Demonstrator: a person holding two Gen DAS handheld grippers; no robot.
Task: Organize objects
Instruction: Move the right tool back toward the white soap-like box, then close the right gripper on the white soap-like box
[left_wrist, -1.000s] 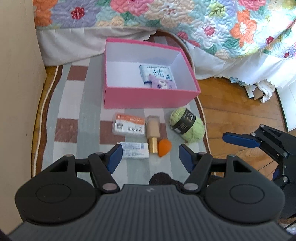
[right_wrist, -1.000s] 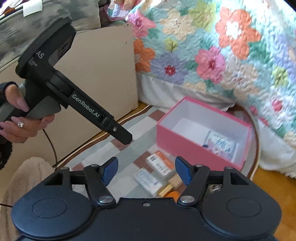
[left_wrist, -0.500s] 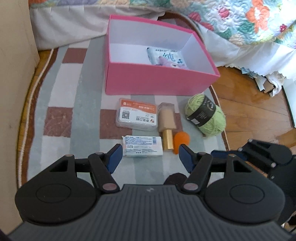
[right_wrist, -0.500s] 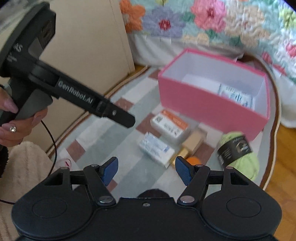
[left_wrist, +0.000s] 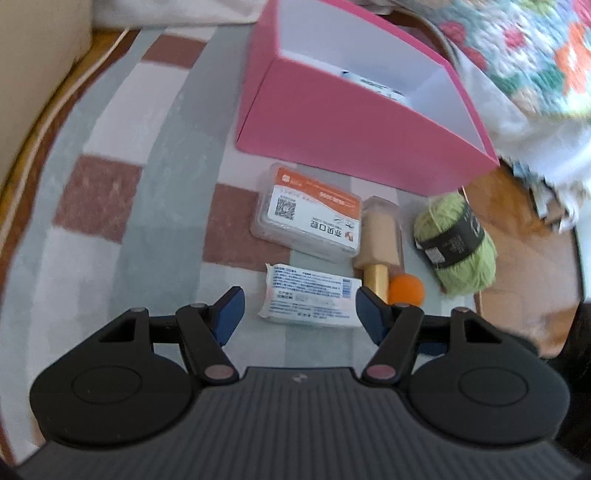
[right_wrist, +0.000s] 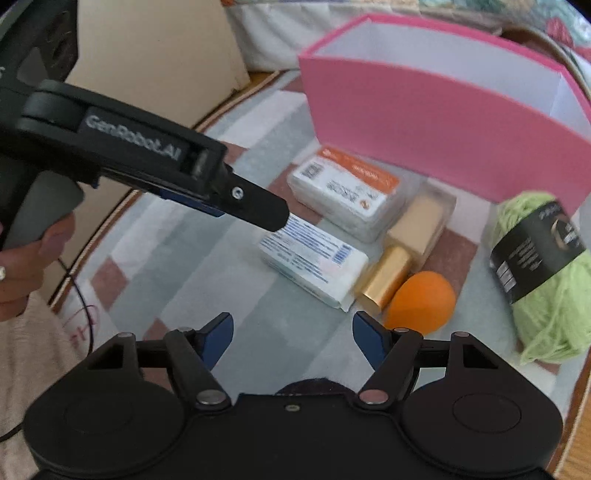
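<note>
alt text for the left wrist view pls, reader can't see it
The left gripper, jaws open and empty, hangs over a white packet on a checked rug. Past the packet lie a plastic case, a beige bottle, an orange sponge and green yarn, in front of a pink box.

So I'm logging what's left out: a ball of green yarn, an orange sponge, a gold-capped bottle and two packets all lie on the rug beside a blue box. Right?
Not quite: the box is pink, as the right wrist view shows. The green yarn, orange sponge, gold-capped bottle and two packets do lie on the rug beside it.
</note>
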